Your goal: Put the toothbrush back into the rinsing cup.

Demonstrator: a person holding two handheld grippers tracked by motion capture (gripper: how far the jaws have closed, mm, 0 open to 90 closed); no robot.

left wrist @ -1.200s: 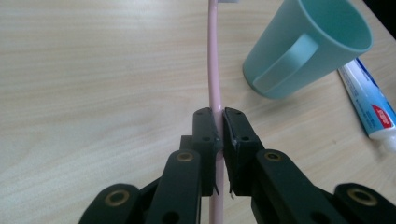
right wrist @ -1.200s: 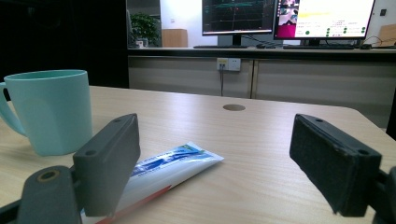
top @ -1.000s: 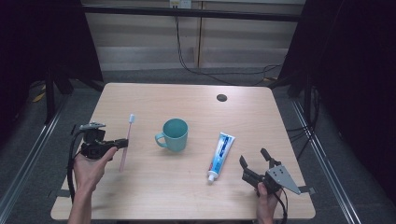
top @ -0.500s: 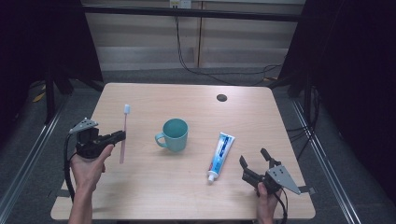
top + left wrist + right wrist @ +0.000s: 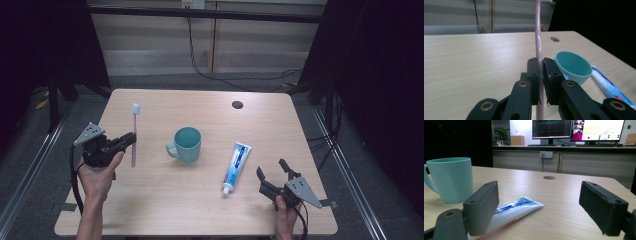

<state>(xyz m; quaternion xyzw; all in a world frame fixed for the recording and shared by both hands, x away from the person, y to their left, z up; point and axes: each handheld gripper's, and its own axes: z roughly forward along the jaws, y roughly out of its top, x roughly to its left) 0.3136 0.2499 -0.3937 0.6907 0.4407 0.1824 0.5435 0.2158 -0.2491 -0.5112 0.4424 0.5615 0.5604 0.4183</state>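
Near the table's front edge, the right gripper (image 5: pixel 274 169) rests low by the person's hand, its jaws spread wide with nothing between them. Just beyond it the toothpaste tube (image 5: pixel 236 166) lies flat on the wooden table (image 5: pixel 210 210). At the left side, the left gripper (image 5: pixel 129 140) is lifted off the surface, jaws clamped on the handle of a pink toothbrush (image 5: pixel 134 131), which stands roughly upright, bristles on top. Farther in, mid-table, a teal mug (image 5: pixel 186 144) stands upright between brush and tube.
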